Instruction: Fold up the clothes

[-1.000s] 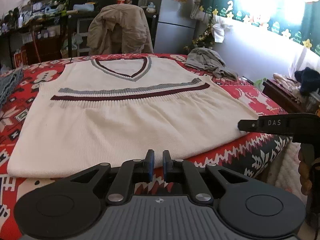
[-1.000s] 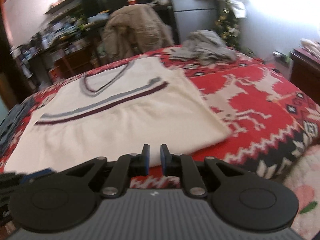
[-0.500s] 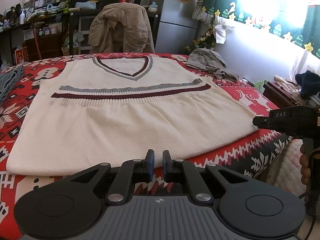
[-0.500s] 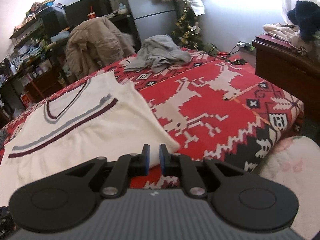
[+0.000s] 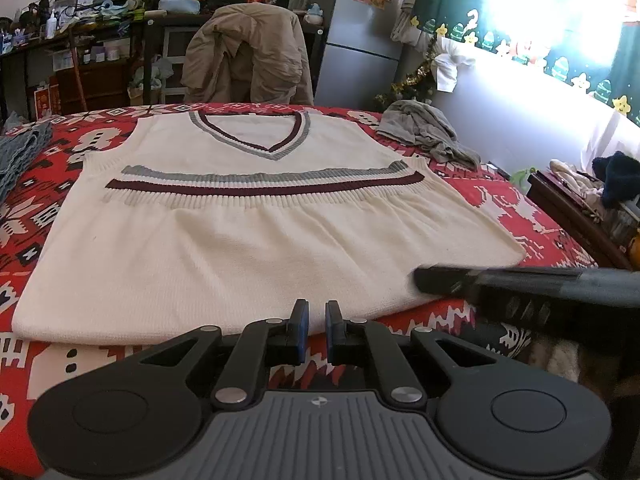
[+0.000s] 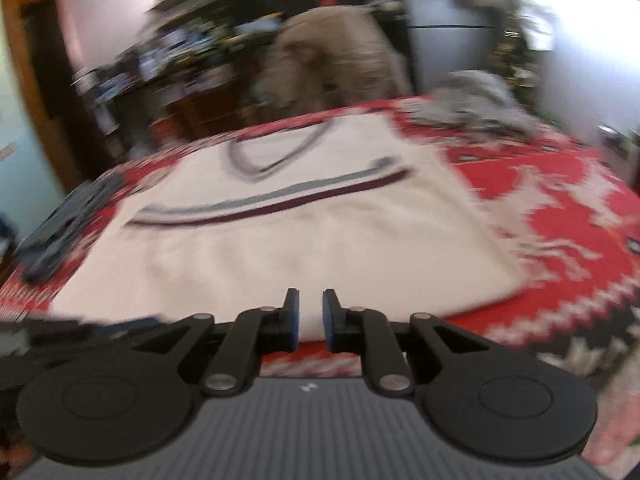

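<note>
Across the middle of both wrist views, the cream vest (image 5: 256,240) lies flat on the red patterned blanket (image 5: 512,216), while the left gripper (image 5: 312,320) hovers at its near hem, fingers nearly together and empty, and the right gripper (image 6: 307,312) is opening slightly, gripping nothing.

Window (image 5: 532,8) glare blown out top right; right wrist view motion-blurred; fisheye edges bent.
</note>
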### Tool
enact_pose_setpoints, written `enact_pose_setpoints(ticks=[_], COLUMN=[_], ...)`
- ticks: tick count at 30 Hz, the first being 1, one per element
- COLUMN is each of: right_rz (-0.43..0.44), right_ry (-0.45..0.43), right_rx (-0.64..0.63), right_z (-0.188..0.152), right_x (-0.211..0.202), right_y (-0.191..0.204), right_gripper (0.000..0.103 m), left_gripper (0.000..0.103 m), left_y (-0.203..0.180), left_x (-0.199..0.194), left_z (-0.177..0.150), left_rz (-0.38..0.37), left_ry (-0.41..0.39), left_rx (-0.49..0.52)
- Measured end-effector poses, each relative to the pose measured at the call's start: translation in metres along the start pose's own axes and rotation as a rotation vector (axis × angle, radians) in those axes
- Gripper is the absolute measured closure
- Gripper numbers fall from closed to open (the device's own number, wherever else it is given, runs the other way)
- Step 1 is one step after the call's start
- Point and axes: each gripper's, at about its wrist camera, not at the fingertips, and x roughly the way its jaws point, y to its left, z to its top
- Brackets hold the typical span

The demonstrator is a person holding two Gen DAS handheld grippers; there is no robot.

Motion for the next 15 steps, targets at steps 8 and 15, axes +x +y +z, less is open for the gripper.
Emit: enact_pose_setpoints(ticks=[8, 15], right_rz=[0.093, 0.094], right_ry=[0.034, 0.044], right_rx=[-0.139, -0.106], right_z=[-0.005, -0.006], right_x=[0.014, 0.015], right_y=[0.042, 0.036], right_gripper=[0.088, 0.089], left_gripper=[0.096, 0.096], left_y=[0.013, 0.032], left_x=[-0.005, -0.012], left_z=[0.001, 0.000], left_rz=[0.017, 0.068], left_ry=[-0.015, -0.020], left_rx=[-0.059, -0.171])
